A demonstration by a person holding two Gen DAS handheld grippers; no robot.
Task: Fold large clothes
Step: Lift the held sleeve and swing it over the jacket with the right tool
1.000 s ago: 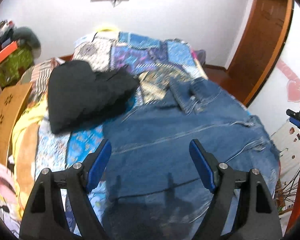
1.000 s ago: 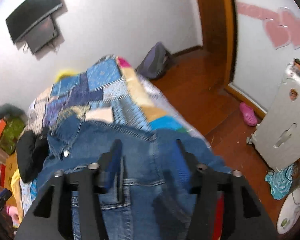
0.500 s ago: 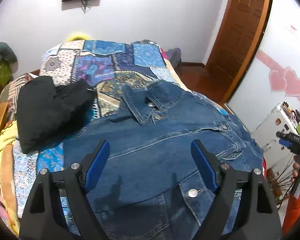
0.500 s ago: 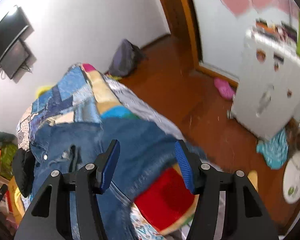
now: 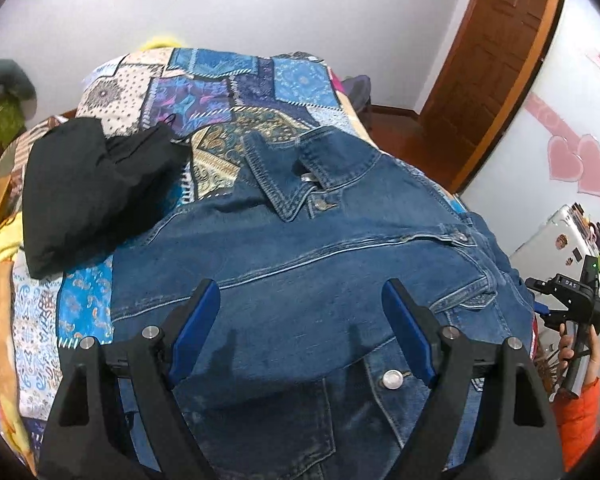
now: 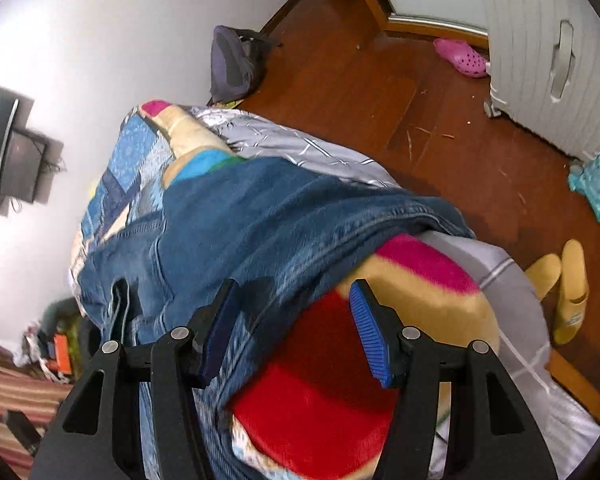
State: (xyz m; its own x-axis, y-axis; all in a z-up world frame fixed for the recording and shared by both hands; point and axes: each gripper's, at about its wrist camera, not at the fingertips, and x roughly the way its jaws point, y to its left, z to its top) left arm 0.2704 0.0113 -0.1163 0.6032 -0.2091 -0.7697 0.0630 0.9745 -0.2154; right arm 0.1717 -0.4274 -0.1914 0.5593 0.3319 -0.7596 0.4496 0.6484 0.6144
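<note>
Two grippers hang over a bed [image 5: 236,92] with a patchwork cover of blue, purple and cream squares. A big blue denim jacket [image 5: 320,264] lies spread flat on the bed, front side up, with its collar toward the far wall. Its right edge hangs over the side of the bed, above a red and pink blanket [image 6: 320,412]. Next to the jacket on the left sits a black piece of clothing [image 5: 88,192], bunched up. The left gripper [image 5: 300,332] is spread wide above the jacket and holds nothing. The right gripper [image 6: 292,332] is partly spread at the edge of the bed, over the jacket's edge and the red blanket, and holds nothing too. Past the bed is a white wall, a brown wooden door [image 5: 492,60] and a brown wood floor [image 6: 380,92]. On the floor are a pink shoe [image 6: 462,58], yellow slippers [image 6: 568,284] and a grey bag [image 6: 236,64]. Pink hearts [image 5: 580,164] are stuck on the wall.
</note>
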